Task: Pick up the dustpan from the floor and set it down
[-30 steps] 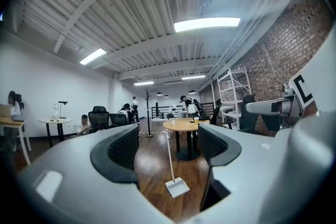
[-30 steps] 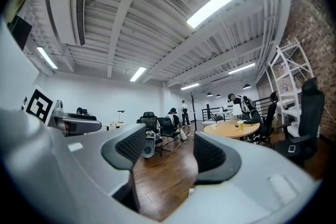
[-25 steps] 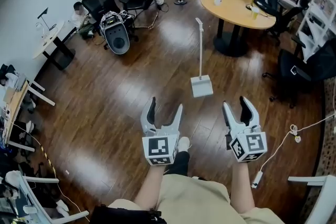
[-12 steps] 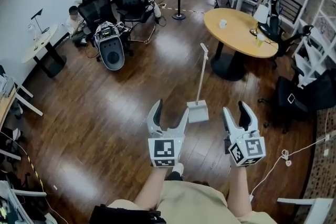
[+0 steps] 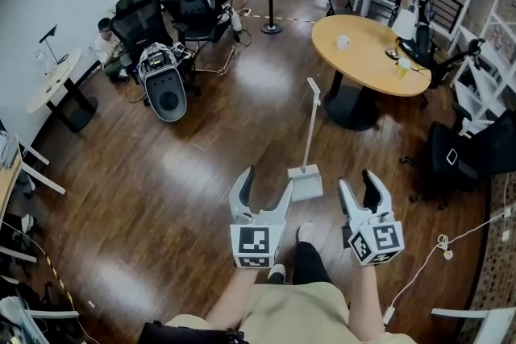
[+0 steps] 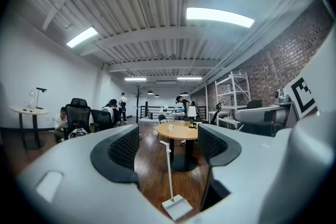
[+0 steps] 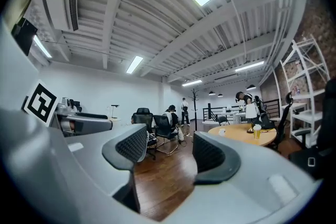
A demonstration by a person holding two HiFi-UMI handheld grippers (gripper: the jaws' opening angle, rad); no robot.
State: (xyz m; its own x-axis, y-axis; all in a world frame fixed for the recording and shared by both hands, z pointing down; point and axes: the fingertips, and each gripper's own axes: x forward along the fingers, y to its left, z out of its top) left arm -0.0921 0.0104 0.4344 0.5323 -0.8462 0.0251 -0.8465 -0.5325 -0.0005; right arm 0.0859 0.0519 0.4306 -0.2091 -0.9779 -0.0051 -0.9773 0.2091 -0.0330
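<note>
A white dustpan (image 5: 305, 182) with a tall upright handle stands on the dark wooden floor, just ahead of both grippers in the head view. The left gripper view shows the dustpan (image 6: 177, 206) low between its jaws, some way off. My left gripper (image 5: 266, 188) is open and empty, its tips just left of the pan. My right gripper (image 5: 358, 189) is open too, holding nothing, to the right of the pan. The dustpan is out of the right gripper view, where the right gripper (image 7: 170, 152) frames only floor and chairs.
A round wooden table (image 5: 368, 44) stands behind the dustpan, with office chairs (image 5: 461, 149) to its right. Black chairs and a grey machine (image 5: 162, 82) sit at the far left, with seated people. A white cable (image 5: 445, 242) lies on the floor at the right.
Both grippers have moved forward across the floor, and the dustpan now lies much closer, right at their tips. The jaws stay open as before.
</note>
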